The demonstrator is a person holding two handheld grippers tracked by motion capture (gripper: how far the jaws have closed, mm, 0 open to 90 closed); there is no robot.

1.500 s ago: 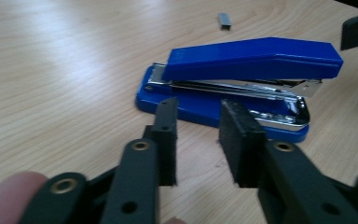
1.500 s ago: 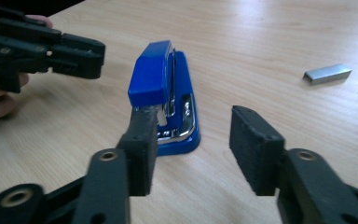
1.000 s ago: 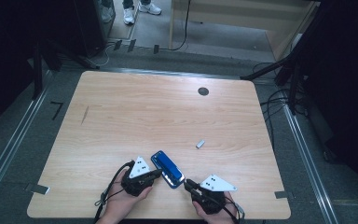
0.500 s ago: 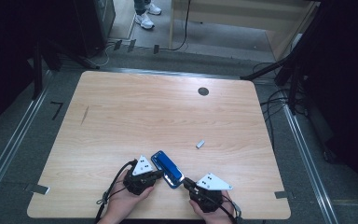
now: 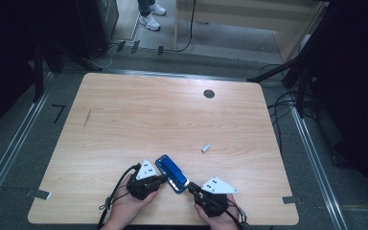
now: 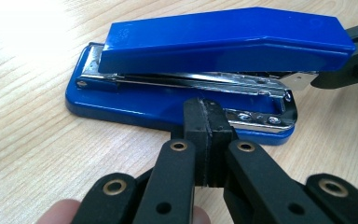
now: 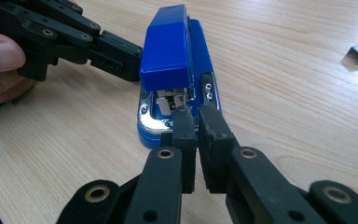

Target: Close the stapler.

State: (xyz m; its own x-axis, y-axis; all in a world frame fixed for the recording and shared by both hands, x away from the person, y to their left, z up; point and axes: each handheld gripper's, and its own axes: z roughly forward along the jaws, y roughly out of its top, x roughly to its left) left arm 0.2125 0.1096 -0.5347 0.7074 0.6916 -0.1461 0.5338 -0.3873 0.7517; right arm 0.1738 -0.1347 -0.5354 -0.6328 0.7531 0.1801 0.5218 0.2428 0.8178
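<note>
A staple strip (image 5: 205, 148) lies on the table (image 5: 139, 120)

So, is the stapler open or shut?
Open: the stapler's blue top is lifted off the metal staple channel, with a gap between them.

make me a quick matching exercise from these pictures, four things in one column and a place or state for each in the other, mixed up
Things:
1. stapler
2. strip of staples
3. left gripper
4. dark round spot

Places or states:
a. near the table's far edge
b. blue, lying between the two grippers
c. jaws shut, tips against the stapler's side
d. small and silvery, alone on the wood, to the right of the stapler in the high view

Pairs: 1-b, 2-d, 3-c, 4-a
</note>
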